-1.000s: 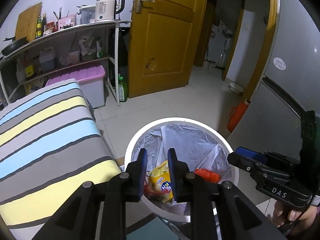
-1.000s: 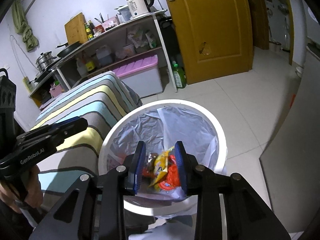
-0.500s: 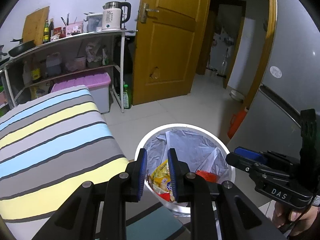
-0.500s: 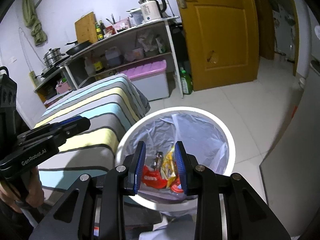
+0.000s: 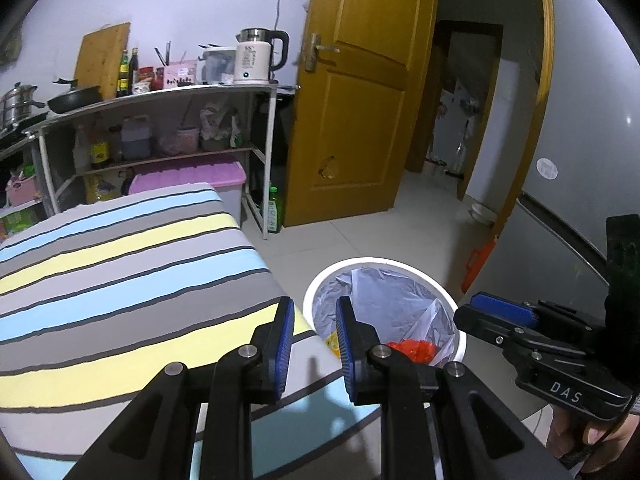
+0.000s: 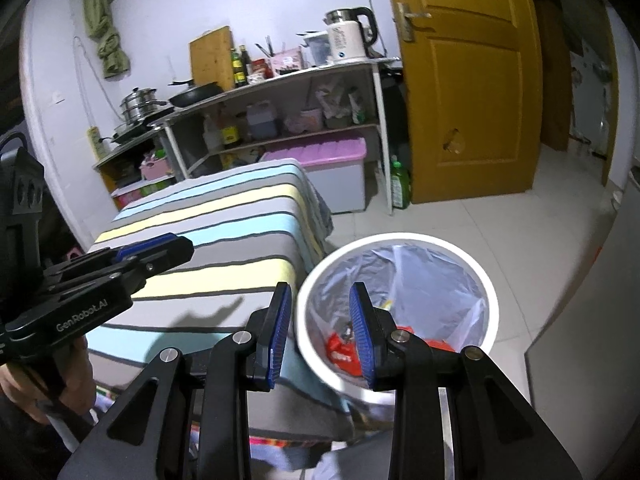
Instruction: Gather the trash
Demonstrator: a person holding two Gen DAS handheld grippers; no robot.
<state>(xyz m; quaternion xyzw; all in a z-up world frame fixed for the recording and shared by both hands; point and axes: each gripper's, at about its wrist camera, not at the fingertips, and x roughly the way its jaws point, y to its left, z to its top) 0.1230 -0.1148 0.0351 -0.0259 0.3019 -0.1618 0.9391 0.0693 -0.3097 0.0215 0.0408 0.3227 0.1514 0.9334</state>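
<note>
Your left hand-held gripper [image 5: 313, 342] has its jaws apart and holds nothing, low in the frame, over the edge of the striped bench [image 5: 120, 264]. Your right hand-held gripper [image 6: 320, 330] is likewise parted and empty. The white trash bin [image 6: 486, 280] stands upright, lower right, with red wrappers [image 6: 340, 350] inside.

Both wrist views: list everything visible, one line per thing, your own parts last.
trash bin: one, white, clear-lined, on the floor beside the table.
wrappers: several, red and yellow, inside the bin.
striped tablecloth: one, grey, yellow, blue, covering the table.
storage box: one, pink lid, under the shelf.
kettle: one, white, on the shelf top.
cutting board: one, wooden, leaning on the wall.
frying pan: one, black, on the shelf top.
green bottle: one, on the floor by the door.
door: one, yellow-brown.
left hand-held gripper: open, empty.
right hand-held gripper: open, empty.
</note>
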